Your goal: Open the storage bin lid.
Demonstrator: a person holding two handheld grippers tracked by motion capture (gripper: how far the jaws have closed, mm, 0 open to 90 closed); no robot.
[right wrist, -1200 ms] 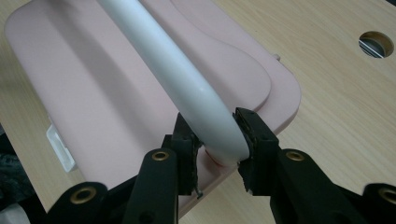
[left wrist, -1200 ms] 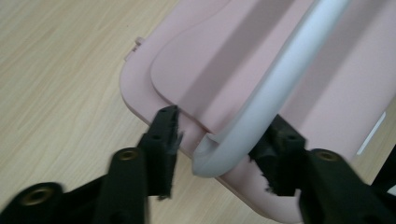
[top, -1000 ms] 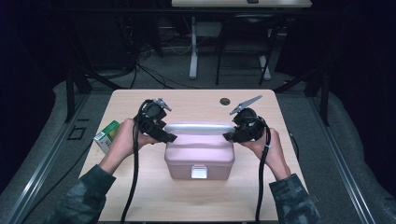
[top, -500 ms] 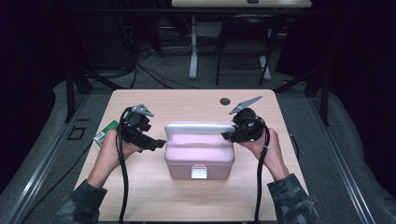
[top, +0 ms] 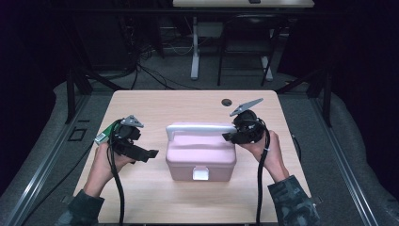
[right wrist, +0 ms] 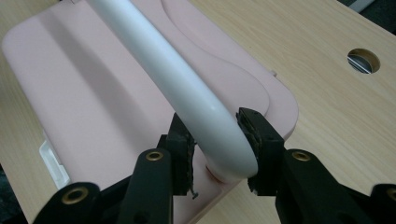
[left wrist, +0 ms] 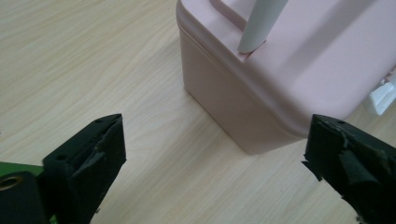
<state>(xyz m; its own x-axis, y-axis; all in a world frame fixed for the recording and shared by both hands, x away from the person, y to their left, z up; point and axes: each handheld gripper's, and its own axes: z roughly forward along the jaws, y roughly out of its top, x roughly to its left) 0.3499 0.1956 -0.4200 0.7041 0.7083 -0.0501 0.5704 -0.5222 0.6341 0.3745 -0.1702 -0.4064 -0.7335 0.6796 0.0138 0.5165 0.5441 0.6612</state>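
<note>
A pink box (top: 200,153) with a white handle (top: 200,128) and a white front latch (top: 201,174) stands mid-table. My right gripper (top: 229,136) is shut on the handle's right end; in the right gripper view its pads clamp the curved white bar (right wrist: 201,116) from both sides. My left gripper (top: 149,153) hovers left of the box, a short gap away. Its jaws have just been opening and stand wide with nothing between them. The left gripper view looks between those jaws at the box's corner (left wrist: 252,116) and bare wood.
A green and white carton (top: 104,133) lies near the table's left edge, behind my left hand. A round cable hole (top: 227,102) sits at the back right of the tabletop (top: 155,108). Dark floor with cables and table legs lies beyond.
My left gripper has drawn back to the left, away from the handle's left end, and its jaws stand wider. The right gripper has stayed on the handle.
</note>
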